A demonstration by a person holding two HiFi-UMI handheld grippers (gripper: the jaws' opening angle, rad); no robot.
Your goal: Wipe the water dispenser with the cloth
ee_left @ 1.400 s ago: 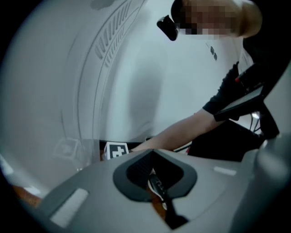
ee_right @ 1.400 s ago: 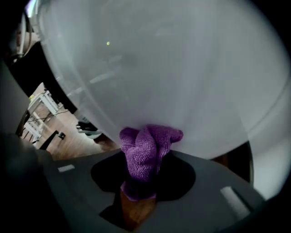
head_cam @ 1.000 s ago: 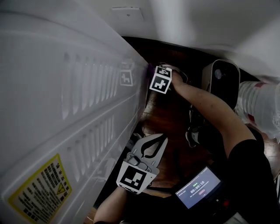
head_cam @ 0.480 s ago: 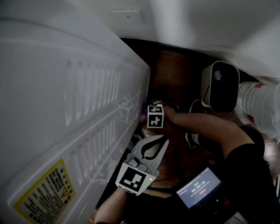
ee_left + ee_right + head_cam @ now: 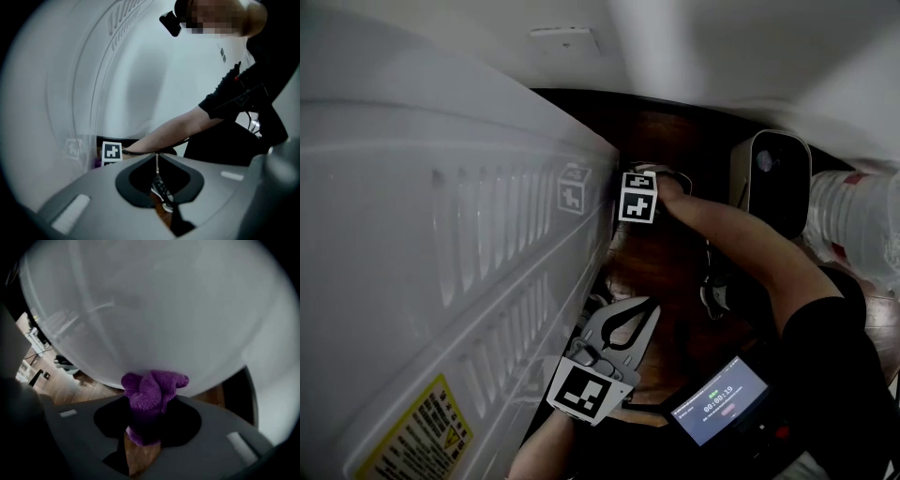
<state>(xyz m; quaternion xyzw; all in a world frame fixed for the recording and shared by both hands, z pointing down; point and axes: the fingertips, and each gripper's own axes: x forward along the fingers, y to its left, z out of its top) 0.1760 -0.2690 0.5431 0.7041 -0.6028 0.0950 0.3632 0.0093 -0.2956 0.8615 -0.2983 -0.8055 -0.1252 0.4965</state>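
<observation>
The water dispenser [image 5: 441, 234] is a big white ribbed casing that fills the left of the head view. My right gripper [image 5: 617, 202] is shut on a bunched purple cloth [image 5: 152, 392], which presses against the dispenser's white wall [image 5: 154, 310] near its far edge. The cloth fills the gap between the jaws in the right gripper view. Lower down and nearer to me, my left gripper [image 5: 649, 305] hangs beside the casing, shut with nothing in it. In the left gripper view its jaws [image 5: 156, 157] meet, with the right arm and marker cube [image 5: 111, 152] beyond them.
A white rounded appliance [image 5: 772, 178] stands on the wooden floor [image 5: 666, 253] at right, with a large water bottle [image 5: 853, 220] beside it. A shoe [image 5: 717, 291] lies under my right arm. A small timer screen [image 5: 719, 401] sits near my body. A yellow warning label [image 5: 422, 431] is on the casing.
The right gripper slid down along the dispenser's edge with the cloth, then back up towards the far end. The left gripper kept still.
</observation>
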